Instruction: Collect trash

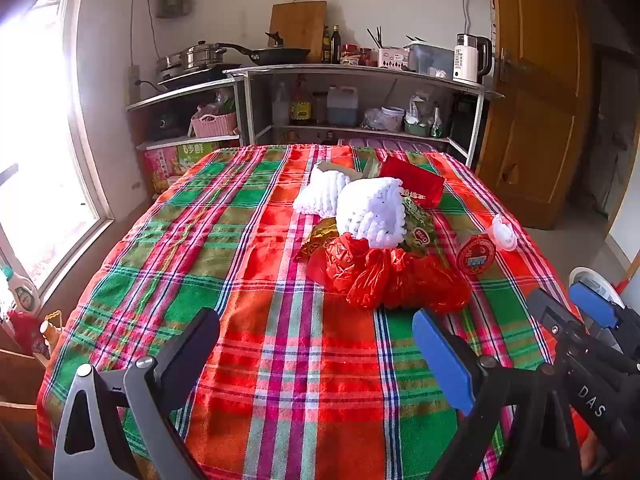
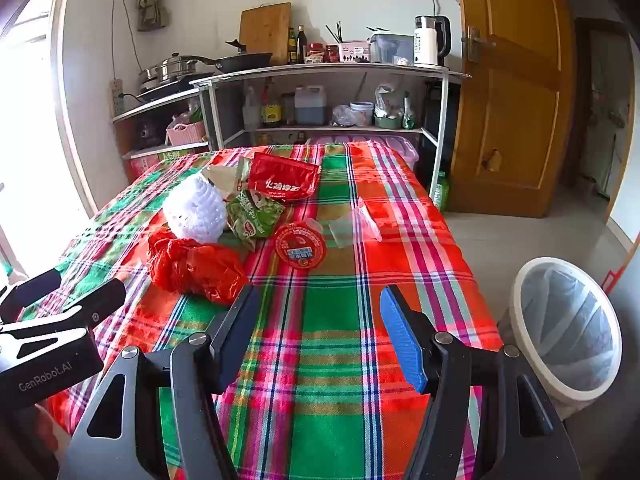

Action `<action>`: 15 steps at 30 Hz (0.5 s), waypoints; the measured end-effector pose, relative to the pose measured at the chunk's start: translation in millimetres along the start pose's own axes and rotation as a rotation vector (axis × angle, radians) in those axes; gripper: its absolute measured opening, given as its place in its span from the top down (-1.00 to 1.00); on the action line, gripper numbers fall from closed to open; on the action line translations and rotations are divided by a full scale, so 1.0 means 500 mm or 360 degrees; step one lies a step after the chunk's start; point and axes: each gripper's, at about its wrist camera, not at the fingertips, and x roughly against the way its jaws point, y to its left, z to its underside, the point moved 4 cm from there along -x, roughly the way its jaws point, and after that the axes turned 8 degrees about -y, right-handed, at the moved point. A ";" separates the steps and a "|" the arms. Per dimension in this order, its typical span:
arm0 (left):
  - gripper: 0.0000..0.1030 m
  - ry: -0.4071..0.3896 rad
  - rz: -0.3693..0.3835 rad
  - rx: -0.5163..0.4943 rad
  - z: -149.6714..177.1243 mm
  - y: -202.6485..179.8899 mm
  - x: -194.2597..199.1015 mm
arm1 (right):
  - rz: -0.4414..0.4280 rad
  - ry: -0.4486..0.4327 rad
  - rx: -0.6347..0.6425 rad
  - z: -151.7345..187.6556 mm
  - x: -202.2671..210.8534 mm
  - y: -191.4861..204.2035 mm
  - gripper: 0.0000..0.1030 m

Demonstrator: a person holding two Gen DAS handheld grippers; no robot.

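A pile of trash lies mid-table on the plaid cloth [image 1: 248, 264]: a crumpled red plastic bag [image 1: 384, 276] [image 2: 196, 264], a green wrapper [image 2: 256, 216], a red pouch [image 2: 280, 180], a gold wrapper [image 1: 320, 236], a round red lid [image 2: 301, 246] [image 1: 476, 255] and a clear plastic scrap [image 2: 356, 220]. White crocheted pieces [image 1: 372, 212] [image 2: 196, 208] sit among them. My left gripper [image 1: 320, 344] hangs open above the near cloth, short of the bag. Open too, my right gripper [image 2: 320, 320] hovers in front of the lid, holding nothing.
A white bin [image 2: 568, 320] with a clear liner stands on the floor off the table's right edge. Kitchen shelves [image 2: 320, 76] with pans and bottles are behind the table. A wooden door [image 2: 516, 80] is at the right and a bright window at the left.
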 end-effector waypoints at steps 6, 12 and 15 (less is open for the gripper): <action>-0.91 -0.0015 0.0010 0.0011 -0.004 -0.001 -0.005 | 0.0005 0.0009 -0.0008 0.000 -0.003 -0.005 -0.23; -0.91 -0.0016 0.0015 0.0013 -0.004 0.010 -0.001 | 0.0003 0.0011 -0.0005 -0.002 -0.001 -0.004 -0.23; -0.91 -0.0020 0.0007 0.0010 -0.005 0.003 0.002 | 0.0004 0.0013 -0.0006 -0.002 -0.010 -0.005 -0.23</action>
